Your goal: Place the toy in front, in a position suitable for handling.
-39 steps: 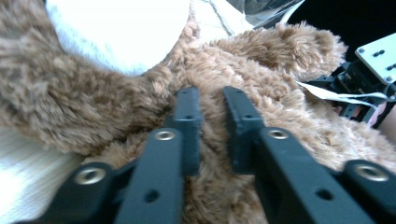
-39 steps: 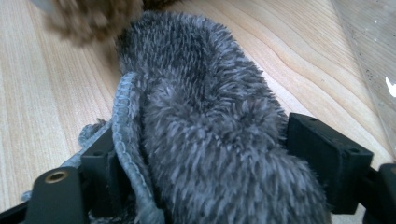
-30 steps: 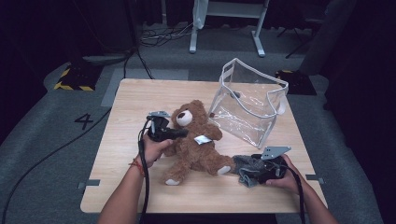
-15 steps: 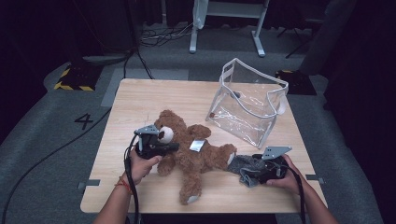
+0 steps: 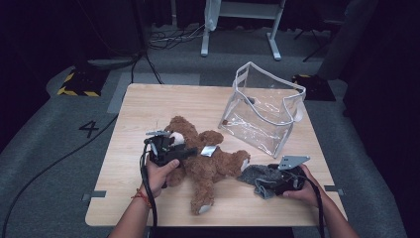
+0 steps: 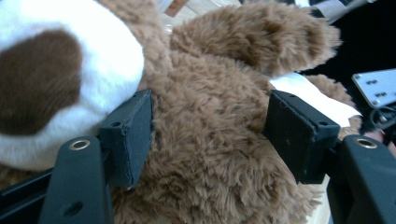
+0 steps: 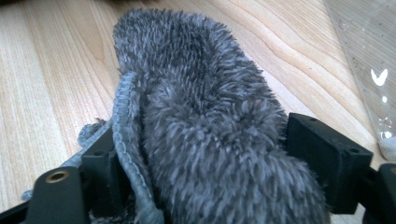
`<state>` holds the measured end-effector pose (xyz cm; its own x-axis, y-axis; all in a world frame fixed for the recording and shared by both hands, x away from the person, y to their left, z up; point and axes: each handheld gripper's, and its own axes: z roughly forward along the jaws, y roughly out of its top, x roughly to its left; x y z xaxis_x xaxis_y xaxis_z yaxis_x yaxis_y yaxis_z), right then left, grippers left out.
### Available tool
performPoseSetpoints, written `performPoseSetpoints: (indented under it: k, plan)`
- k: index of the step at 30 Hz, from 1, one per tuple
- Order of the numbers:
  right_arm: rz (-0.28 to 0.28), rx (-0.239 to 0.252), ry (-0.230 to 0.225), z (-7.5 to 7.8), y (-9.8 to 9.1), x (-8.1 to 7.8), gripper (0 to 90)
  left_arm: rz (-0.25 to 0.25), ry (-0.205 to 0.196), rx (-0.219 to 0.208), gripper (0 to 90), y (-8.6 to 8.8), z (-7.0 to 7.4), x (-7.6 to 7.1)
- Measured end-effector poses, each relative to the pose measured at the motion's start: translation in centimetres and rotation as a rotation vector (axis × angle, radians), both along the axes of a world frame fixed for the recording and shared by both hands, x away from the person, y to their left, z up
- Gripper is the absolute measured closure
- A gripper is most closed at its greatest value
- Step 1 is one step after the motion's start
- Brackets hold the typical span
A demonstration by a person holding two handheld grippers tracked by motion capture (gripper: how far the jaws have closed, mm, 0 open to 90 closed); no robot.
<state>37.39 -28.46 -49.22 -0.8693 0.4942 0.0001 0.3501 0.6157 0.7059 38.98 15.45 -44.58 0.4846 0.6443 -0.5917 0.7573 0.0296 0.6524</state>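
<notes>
- Setting: a lab or recording studio, dark-walled.
- Grey carpet floor (image 5: 59, 163) bears a taped numeral "4" (image 5: 90, 128) and hazard-striped tape (image 5: 75, 91).
- Loose cables (image 5: 168, 42) run behind the lone wooden worktop (image 5: 148, 104).

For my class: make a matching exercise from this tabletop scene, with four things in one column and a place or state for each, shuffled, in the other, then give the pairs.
1. teddy bear
2. clear bag
3. grey fuzzy cloth
4. white tag

A. stands upright, right rear of the table
B. between the right gripper's jaws
C. lies on its back, mid-table
D. on the bear's belly

Pairs: 1-C, 2-A, 3-B, 4-D
</notes>
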Motion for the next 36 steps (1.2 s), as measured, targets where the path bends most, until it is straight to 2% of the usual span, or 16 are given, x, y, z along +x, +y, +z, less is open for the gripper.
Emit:
performPoseSetpoints:
  k: [2, 5, 6, 7, 8, 10, 11, 12, 17, 20, 23, 27, 30, 34, 35, 36]
  plan:
    - [-0.001, -0.002, 0.000, 0.0, 0.0, 0.0, 21.3, 0.017, -0.002, 0.047, 32.3, 0.1, 0.2, -0.6]
    - [-0.001, -0.001, -0.001, 0.0, 0.0, 0.0, 21.3, 0.032, 0.012, 0.039, 29.5, 0.6, 0.2, -1.1]
    - [0.000, 0.001, 0.000, 0.0, -0.1, 0.0, 21.3, 0.047, 0.042, 0.037, 28.0, 0.8, 0.0, -1.3]
    - [0.001, 0.000, 0.001, 0.0, -0.1, 0.0, 21.3, 0.047, 0.042, 0.037, 27.7, 0.8, 0.0, -1.3]
    - [0.000, -0.001, 0.003, 0.0, 0.0, 0.0, 21.3, 0.069, 0.089, 0.045, 25.1, 0.6, -0.5, -1.2]
    - [-0.001, -0.005, 0.005, 0.0, 0.0, 0.0, 21.2, 0.105, 0.118, 0.003, 18.4, 0.6, -1.1, -0.8]
    - [-0.001, -0.005, 0.005, 0.0, 0.0, 0.0, 21.2, 0.105, 0.118, 0.003, 17.7, 0.6, -1.1, -0.8]
    - [-0.001, -0.006, 0.004, 0.0, 0.0, 0.0, 21.1, 0.134, 0.119, -0.039, 17.6, 0.5, -1.2, -0.3]
    - [-0.002, -0.004, 0.005, 0.0, 0.1, 0.1, 20.6, 0.166, 0.148, -0.077, 14.8, -0.3, -1.6, 0.8]
    - [0.002, 0.007, 0.003, -0.1, 0.0, 0.1, 20.6, 0.127, 0.160, -0.123, 11.4, -1.0, -2.5, 1.7]
    - [0.002, 0.009, 0.006, -0.1, -0.1, 0.1, 20.6, 0.097, 0.150, -0.123, 11.0, -1.2, -2.8, 2.1]
    - [0.001, 0.008, 0.006, -0.1, -0.1, 0.1, 20.6, 0.052, 0.154, -0.154, 10.1, -1.8, -3.5, 2.8]
    - [0.002, 0.012, 0.007, -0.2, -0.1, 0.1, 20.6, -0.012, 0.129, -0.153, 10.8, -1.9, -3.7, 3.1]
    - [0.003, 0.013, 0.005, -0.2, -0.1, 0.1, 20.5, -0.045, 0.108, -0.144, 14.6, -2.0, -2.9, 2.9]
    - [0.001, 0.017, 0.004, -0.2, -0.1, 0.1, 20.5, -0.054, 0.088, -0.117, 14.3, -2.4, -2.0, 2.8]
    - [0.002, 0.018, 0.004, -0.2, -0.2, 0.1, 20.5, -0.054, 0.094, -0.100, 13.8, -2.8, -1.7, 2.9]
